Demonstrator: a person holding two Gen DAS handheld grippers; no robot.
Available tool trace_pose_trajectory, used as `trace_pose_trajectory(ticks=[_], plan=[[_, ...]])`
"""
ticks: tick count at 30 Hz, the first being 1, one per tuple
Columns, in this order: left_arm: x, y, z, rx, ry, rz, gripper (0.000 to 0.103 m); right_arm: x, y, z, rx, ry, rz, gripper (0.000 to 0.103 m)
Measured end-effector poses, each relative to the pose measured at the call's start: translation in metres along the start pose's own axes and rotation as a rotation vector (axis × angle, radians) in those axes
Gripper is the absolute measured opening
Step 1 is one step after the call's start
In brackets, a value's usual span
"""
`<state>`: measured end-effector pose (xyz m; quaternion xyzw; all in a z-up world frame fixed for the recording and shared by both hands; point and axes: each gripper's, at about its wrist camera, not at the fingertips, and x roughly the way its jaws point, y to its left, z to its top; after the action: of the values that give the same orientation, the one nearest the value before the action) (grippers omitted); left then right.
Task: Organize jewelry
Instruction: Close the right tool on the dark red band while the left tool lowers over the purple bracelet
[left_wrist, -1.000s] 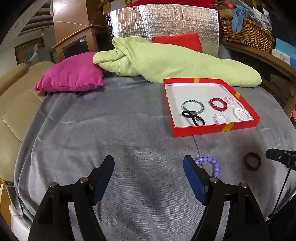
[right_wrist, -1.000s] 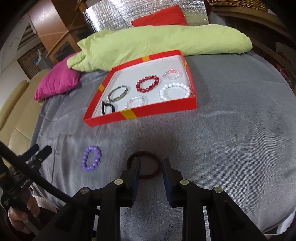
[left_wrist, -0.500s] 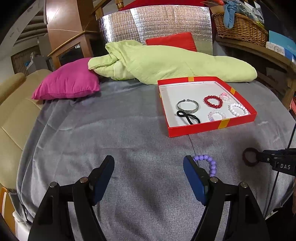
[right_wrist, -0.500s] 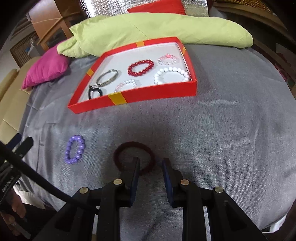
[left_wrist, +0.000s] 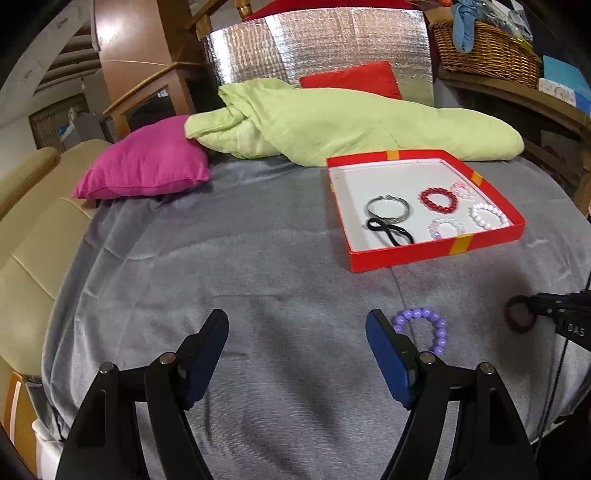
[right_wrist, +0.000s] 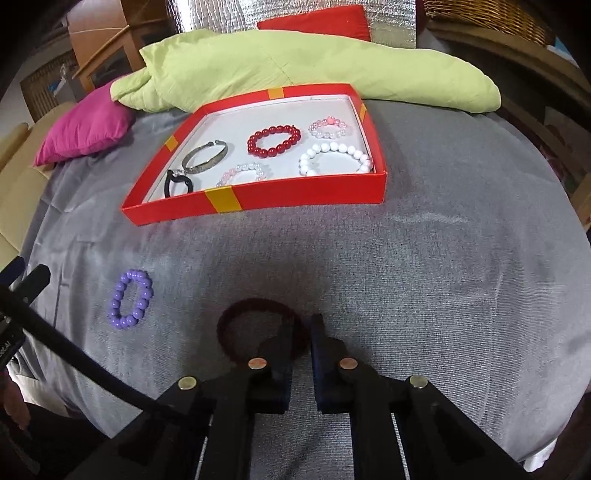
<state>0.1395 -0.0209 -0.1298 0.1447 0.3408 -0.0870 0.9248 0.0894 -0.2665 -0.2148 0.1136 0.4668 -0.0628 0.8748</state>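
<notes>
Now, grip: the right gripper (right_wrist: 303, 334) has just been closing and is pinched on the near-right rim of the dark red band (right_wrist: 258, 325).
Band: a limp ring on the grey cloth (right_wrist: 424, 277), its loop reaching left and away from the fingers; lifted or not, I cannot tell.
Key relation: the red box (right_wrist: 258, 201) lies beyond the band, up and slightly left in the right view, with bare cloth between.
In the way: only the box's near wall, so I judge the band must be raised over it.
Free room in box: the white floor behind the metal bangle (right_wrist: 205, 157); the black tie (right_wrist: 177, 181), red beads (right_wrist: 275, 142), white beads (right_wrist: 334, 158) and two pale pink strands fill the front.
Left gripper (left_wrist: 295, 332): jaws wide apart, nothing between them.
Purple beads (left_wrist: 423, 328): on the cloth just beyond its right finger, so the left hand is nearer these.
Beyond: green quilt (right_wrist: 295, 66), pink cushion (left_wrist: 147, 158).
</notes>
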Motion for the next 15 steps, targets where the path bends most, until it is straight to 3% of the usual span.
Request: trace_pose_trajectory(ticks=[15], plan=[[-0.011,0.029,0.002,-0.071,-0.044,0.052,0.078,-0.009,0.007,0.003,-0.005,-0.037,0.049,0.009]])
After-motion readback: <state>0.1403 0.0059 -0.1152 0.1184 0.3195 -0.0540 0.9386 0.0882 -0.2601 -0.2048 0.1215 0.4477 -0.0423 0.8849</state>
